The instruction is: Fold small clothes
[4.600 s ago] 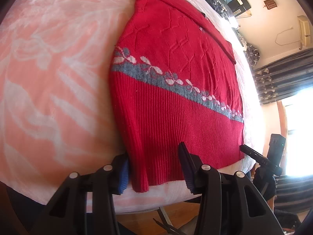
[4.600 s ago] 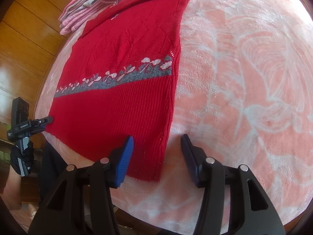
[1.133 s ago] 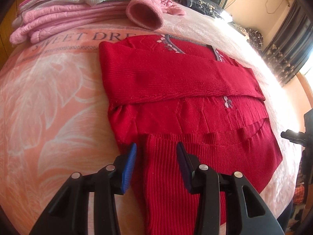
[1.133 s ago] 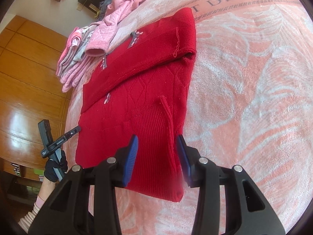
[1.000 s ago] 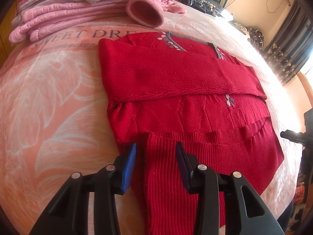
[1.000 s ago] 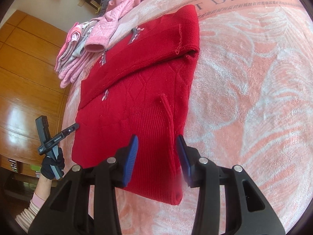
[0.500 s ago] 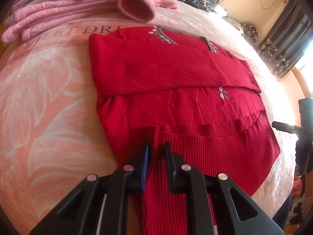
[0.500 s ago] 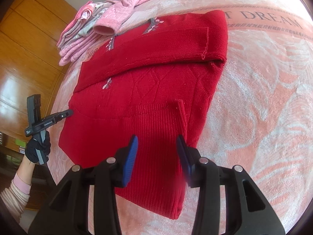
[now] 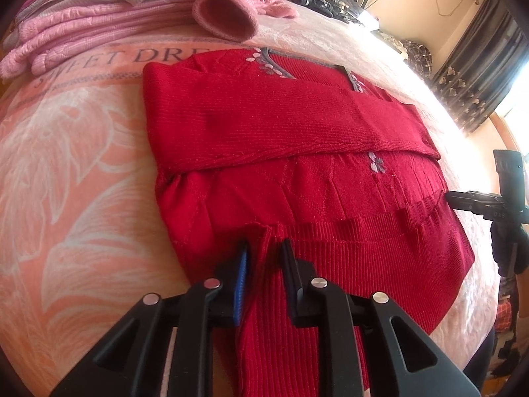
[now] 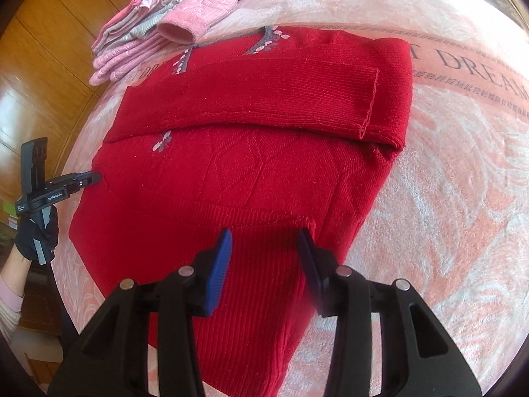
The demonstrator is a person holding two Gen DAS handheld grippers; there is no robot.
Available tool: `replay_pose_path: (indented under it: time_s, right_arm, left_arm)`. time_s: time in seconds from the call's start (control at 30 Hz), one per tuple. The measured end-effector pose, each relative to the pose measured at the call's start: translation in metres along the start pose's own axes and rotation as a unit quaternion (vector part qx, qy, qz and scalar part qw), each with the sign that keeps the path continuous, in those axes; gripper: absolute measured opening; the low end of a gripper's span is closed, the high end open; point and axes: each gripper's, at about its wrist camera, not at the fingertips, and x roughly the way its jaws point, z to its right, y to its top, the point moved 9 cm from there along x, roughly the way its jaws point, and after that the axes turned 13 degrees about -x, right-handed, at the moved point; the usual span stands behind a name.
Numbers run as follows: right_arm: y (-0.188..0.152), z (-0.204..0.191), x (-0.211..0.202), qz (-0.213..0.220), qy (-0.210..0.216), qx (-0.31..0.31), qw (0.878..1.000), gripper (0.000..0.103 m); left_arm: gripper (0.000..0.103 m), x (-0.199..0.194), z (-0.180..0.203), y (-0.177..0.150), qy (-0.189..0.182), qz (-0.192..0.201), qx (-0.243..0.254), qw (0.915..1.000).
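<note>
A red knit sweater point(image 9: 297, 125) lies on the pink blanket, one sleeve folded across its chest and the ribbed hem turned up over its body. My left gripper point(image 9: 264, 251) is shut on a pinched ridge at the hem's left end. In the right wrist view the sweater point(image 10: 264, 165) fills the middle. My right gripper point(image 10: 264, 238) is open, its fingers astride the ribbed hem near the right corner. The left gripper point(image 10: 94, 176) shows at the sweater's far left edge, held by a gloved hand point(image 10: 36, 235). The right gripper point(image 9: 451, 195) shows at the right edge.
A pile of folded pink and grey clothes point(image 9: 99, 23) sits at the head of the bed, one pink sleeve cuff point(image 10: 178, 29) near the sweater's collar. The pink blanket point(image 10: 463, 182) spreads to the right. Wooden doors point(image 10: 39, 49) stand left; dark curtains point(image 9: 489, 66) hang far right.
The hem, flat at the bed's edge earlier, now lies turned up over the body. The left gripper's fingers have closed on the hem ridge. Both grippers have moved forward over the sweater.
</note>
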Motion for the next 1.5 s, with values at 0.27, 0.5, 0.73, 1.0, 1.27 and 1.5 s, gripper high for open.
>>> replay_pose_path:
  time_s: [0.27,0.5,0.73,1.0,1.27,1.5]
  right_arm:
    - [-0.006,0.012,0.002,-0.008,-0.022,0.002,1.000,0.045]
    - [-0.008,-0.001,0.006,-0.010,-0.014,-0.029,0.999,0.019]
    - [-0.010,-0.003,-0.017,0.031,-0.009,-0.028,0.999,0.003]
    - [-0.012,-0.018,-0.049,0.071,0.003,-0.033,0.997,0.003]
    - [0.006,-0.019,-0.089,0.128,0.026,-0.003,0.991,0.003]
    - [0.031,-0.013,-0.107,0.148,0.027,0.007,0.989,0.003]
  left_arm:
    - [0.027,0.004,0.000,0.001,0.007,-0.001,0.001,1.0000]
    - [0.026,0.003,0.003,-0.001,0.012,0.003,0.008,0.9999]
    - [0.008,-0.009,0.000,-0.004,0.005,0.022,0.000,0.9997]
    - [0.007,-0.045,0.010,-0.005,-0.031,0.073,-0.014,0.9967]
    - [0.005,-0.089,0.025,0.019,-0.058,0.128,-0.026,0.9897]
    - [0.003,-0.094,0.031,0.052,-0.066,0.124,-0.033,0.9894]
